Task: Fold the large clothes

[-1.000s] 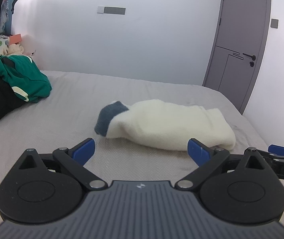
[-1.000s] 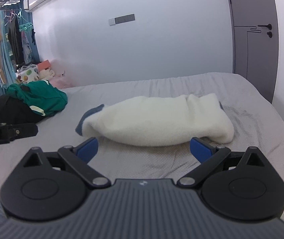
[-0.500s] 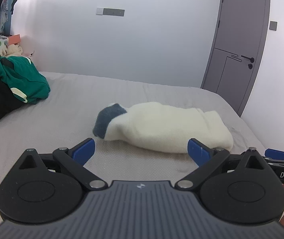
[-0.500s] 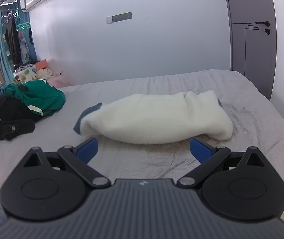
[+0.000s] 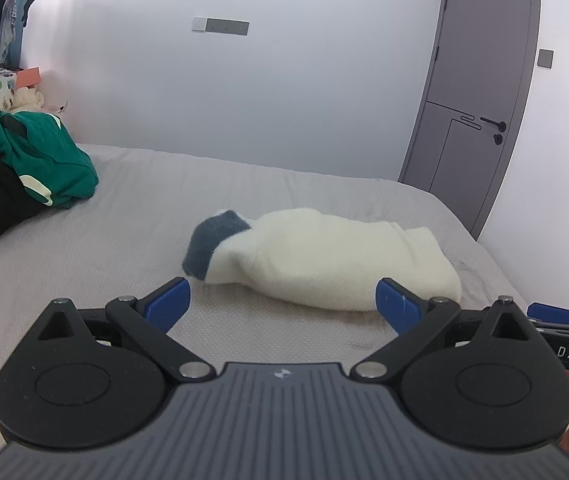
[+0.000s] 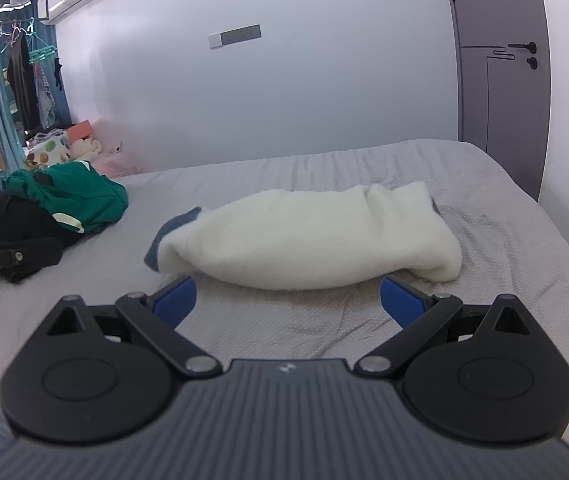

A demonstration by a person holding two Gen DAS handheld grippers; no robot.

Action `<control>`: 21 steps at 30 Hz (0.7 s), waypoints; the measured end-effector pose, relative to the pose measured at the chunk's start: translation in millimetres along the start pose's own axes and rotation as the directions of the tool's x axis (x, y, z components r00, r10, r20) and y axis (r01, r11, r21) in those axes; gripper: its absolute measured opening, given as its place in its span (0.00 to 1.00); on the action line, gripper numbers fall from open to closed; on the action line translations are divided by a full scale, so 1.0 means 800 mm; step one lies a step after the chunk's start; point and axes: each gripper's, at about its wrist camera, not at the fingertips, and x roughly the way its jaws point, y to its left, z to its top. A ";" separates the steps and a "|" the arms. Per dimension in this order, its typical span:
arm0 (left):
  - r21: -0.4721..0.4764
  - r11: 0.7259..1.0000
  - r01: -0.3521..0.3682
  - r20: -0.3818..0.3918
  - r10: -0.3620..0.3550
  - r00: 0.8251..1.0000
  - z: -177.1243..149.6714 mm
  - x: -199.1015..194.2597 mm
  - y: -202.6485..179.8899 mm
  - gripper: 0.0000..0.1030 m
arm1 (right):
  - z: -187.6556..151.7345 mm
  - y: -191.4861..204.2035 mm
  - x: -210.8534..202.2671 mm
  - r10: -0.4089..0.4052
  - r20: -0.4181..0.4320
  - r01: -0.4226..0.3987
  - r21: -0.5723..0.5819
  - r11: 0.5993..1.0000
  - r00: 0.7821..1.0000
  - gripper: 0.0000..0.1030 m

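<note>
Both claws hung spread and empty, left gripper (image 5: 282, 298) and right gripper (image 6: 288, 296) short of the folded cream fleece (image 6: 312, 240) at twelve o'clock mid-bed (image 6: 524, 248), seemingly done with it, unfolded pile (image 6: 72, 196) at ten, "DAS" legible on one handle.

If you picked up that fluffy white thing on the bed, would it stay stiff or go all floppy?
Probably floppy: the white fleece garment lies in soft rounded folds on the bed. It looks thick and fuzzy, so likely easy to grip, not slippery. It shouldn't roll.
</note>
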 end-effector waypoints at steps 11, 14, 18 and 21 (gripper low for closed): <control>-0.007 1.000 -0.004 0.012 0.004 1.000 0.003 -0.007 0.003 0.98 | -0.001 -0.001 -0.001 0.000 -0.003 0.000 0.001 1.000 1.000 0.97; -0.010 1.000 -0.002 0.010 0.002 1.000 0.001 -0.008 0.004 0.98 | -0.001 -0.001 0.000 0.002 -0.007 -0.002 0.000 1.000 1.000 0.97; -0.005 1.000 0.001 0.006 -0.001 1.000 0.001 -0.008 0.003 0.98 | -0.001 0.000 0.002 0.005 -0.011 -0.005 -0.002 1.000 1.000 0.97; -0.004 1.000 0.005 0.005 -0.005 1.000 0.001 -0.008 0.002 0.98 | -0.001 0.000 0.002 0.005 -0.012 -0.005 -0.003 1.000 1.000 0.97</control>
